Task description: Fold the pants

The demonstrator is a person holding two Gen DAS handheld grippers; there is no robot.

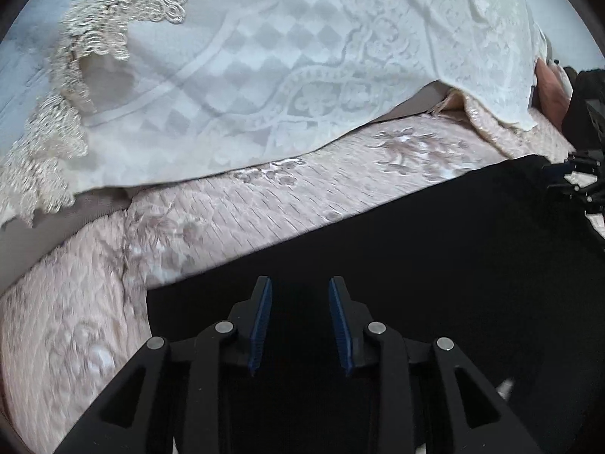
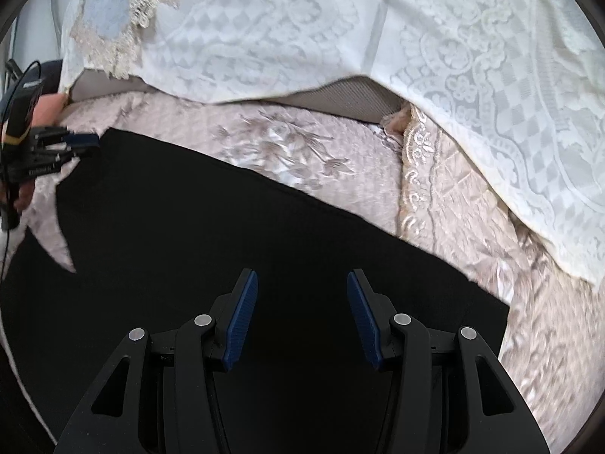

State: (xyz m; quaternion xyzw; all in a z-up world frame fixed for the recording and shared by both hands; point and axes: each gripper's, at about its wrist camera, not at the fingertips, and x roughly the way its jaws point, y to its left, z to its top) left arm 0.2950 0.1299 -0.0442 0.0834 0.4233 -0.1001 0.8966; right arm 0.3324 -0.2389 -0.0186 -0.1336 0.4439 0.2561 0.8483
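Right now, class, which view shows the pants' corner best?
The right wrist view: the pants show a full corner at their right edge. The left wrist view shows the pants only partly, cut by the frame.

Right gripper [image 2: 302, 287]: black frame, blue ribbed pads [image 2: 242, 317], at 6 o'clock; jaws apart, nothing pinched between them, black cloth beneath. Black pants [image 2: 234, 234]: flat, spread from 9 to 4 o'clock across centre. Pink quilted cover [image 2: 302, 143]: floral embroidery, under the pants, showing from 10 to 4 o'clock. White lace cloth [image 2: 435, 56]: draped from 11 to 3 o'clock, overlapping the cover. Left gripper [image 2: 81, 145]: at 9 o'clock, tips at the pants' edge; state unclear.
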